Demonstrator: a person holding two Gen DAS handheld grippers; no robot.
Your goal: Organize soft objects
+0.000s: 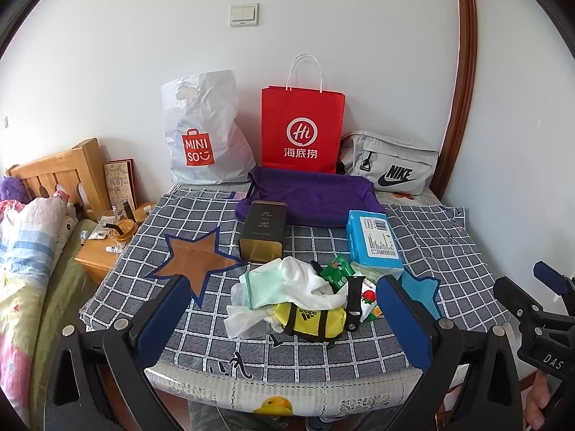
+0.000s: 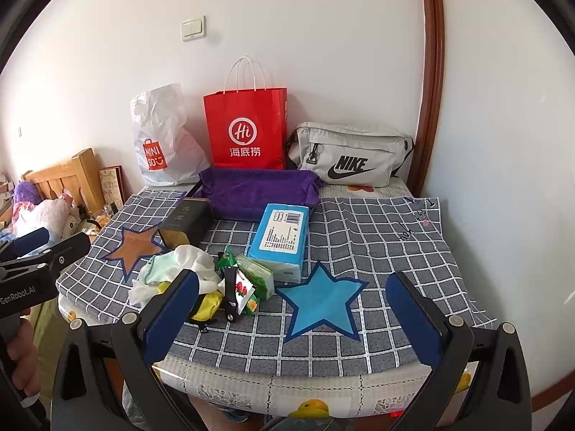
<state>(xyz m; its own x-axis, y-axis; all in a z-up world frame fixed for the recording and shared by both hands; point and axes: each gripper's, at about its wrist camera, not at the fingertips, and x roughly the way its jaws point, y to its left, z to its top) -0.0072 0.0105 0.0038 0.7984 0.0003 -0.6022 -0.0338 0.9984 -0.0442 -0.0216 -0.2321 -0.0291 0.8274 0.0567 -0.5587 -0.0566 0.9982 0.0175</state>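
From the left wrist camera, the left gripper point(image 1: 284, 327) hangs over the near edge of the worktop point(image 1: 323, 355) with its blue-padded fingers point(image 1: 163, 319) spread wide and nothing between them. Framed in that gap lies a heap of soft things point(image 1: 291, 291): a mint-green sock, a white cloth, crumpled white tissue and a yellow Adidas pouch point(image 1: 312, 318), with a black watch strap point(image 1: 354, 298) and green snack packets point(image 1: 336, 273) against its right side. Behind the heap stand a dark tea tin point(image 1: 262, 231) and a blue tissue pack point(image 1: 373, 240); farther back is a purple cloth tray point(image 1: 316, 194), then a white Miniso bag point(image 1: 205, 133), a red paper bag point(image 1: 302, 129) and a grey Nike waist bag point(image 1: 391, 165) along the wall. An orange star point(image 1: 196, 258) is printed on the checked cloth left of the heap. The right gripper point(image 1: 546, 309) shows at the right border, but whether it is parted cannot be told from here. From the right wrist camera, the right gripper point(image 2: 298, 316) is also spread apart and empty, with its fingers point(image 2: 413, 319) straddling a blue star point(image 2: 321, 301) on the cloth. The heap point(image 2: 179, 265) sits to the left, partly behind the left finger, just beside the snack packets point(image 2: 251, 276) and the tissue pack point(image 2: 280, 240). The left gripper point(image 2: 36, 262) enters from the left edge, and a hand point(image 2: 21, 355) grips its handle.
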